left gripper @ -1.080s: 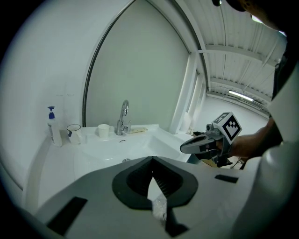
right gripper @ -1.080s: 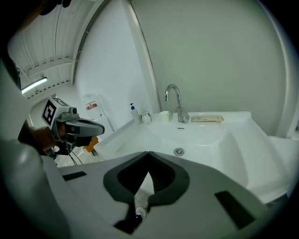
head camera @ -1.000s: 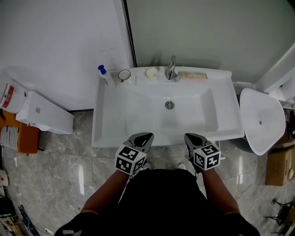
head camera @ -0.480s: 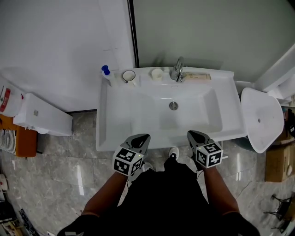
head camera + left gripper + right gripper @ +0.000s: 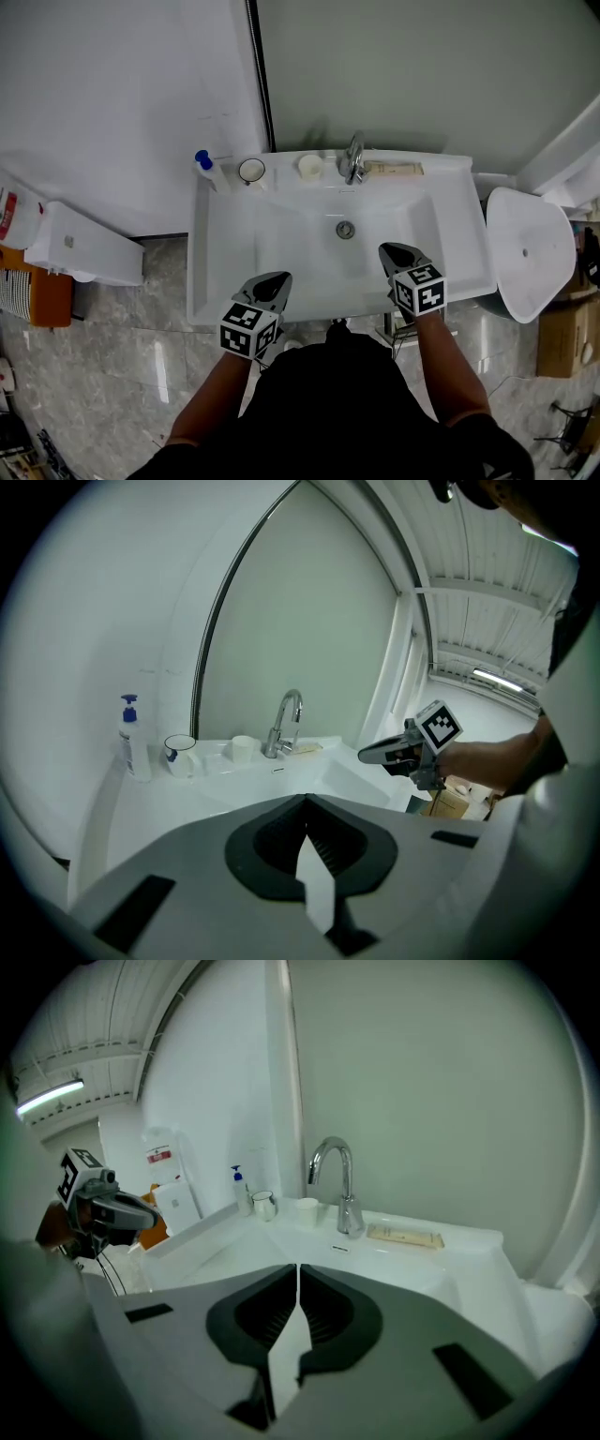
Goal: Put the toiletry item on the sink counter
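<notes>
Pose — L tool [image 5: 279, 278] & R tool [image 5: 389, 251] shut, tilted down over sink [image 5: 208, 262].

A faucet [image 5: 353, 157] is standing on the back ledge of the sink [image 5: 281, 234]. Left of it a white cup [image 5: 309, 166], a mug [image 5: 251, 172] and a blue-capped bottle [image 5: 207, 169] are sitting in a row; right of it a flat tube [image 5: 394, 169] is lying. In front of the faucet the left gripper [image 5: 272, 281] and the right gripper [image 5: 394, 251] are hovering.

I wore black clothing [image 5: 328, 412], and my arms were bare below it. My left gripper [image 5: 275, 279] and right gripper [image 5: 386, 249] had smooth grey shells that tapered to dark, ribbed pads [image 5: 326, 847]. Each carried a white cube [image 5: 247, 329] printed with black square markers. Thin dark cables [image 5: 112, 1274] hung under the left one.
</notes>
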A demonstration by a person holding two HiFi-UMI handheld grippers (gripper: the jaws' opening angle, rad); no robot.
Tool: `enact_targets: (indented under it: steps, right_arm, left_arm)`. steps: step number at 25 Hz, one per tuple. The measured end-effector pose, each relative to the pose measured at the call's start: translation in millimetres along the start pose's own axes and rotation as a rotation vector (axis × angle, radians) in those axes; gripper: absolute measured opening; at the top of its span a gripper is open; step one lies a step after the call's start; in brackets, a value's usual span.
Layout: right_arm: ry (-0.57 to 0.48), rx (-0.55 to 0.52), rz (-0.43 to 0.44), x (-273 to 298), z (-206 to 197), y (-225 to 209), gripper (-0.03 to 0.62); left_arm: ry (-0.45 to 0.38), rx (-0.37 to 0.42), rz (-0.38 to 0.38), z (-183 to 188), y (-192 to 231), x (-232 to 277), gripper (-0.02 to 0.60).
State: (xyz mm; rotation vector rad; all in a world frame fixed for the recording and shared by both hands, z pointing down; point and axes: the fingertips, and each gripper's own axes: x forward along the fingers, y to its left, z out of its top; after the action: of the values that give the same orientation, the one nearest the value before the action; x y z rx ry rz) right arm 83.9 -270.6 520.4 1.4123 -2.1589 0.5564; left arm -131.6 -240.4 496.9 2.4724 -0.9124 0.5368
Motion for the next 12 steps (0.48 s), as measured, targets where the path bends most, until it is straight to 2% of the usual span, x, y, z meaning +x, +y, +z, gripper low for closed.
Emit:
enact_targets:
  steps: [3, 9, 12]
  right_arm:
    - [0.051, -0.122, -0.013, 25, 8, -34, 0.005]
    - [0.226, -0.503, -0.103, 82, 1, -118, 0.006]
    - [0.305, -0.649, -0.118, 113, -8, -152, 0.008]
  left_arm:
    - [0.026, -0.033, 0.011, 2, 7, 16, 0.0]
    - [0.078, -0.054, 0.039, 5, 16, 40, 0.0]
    - [0.11, -0.065, 0.064, 3, 23, 45, 0.0]
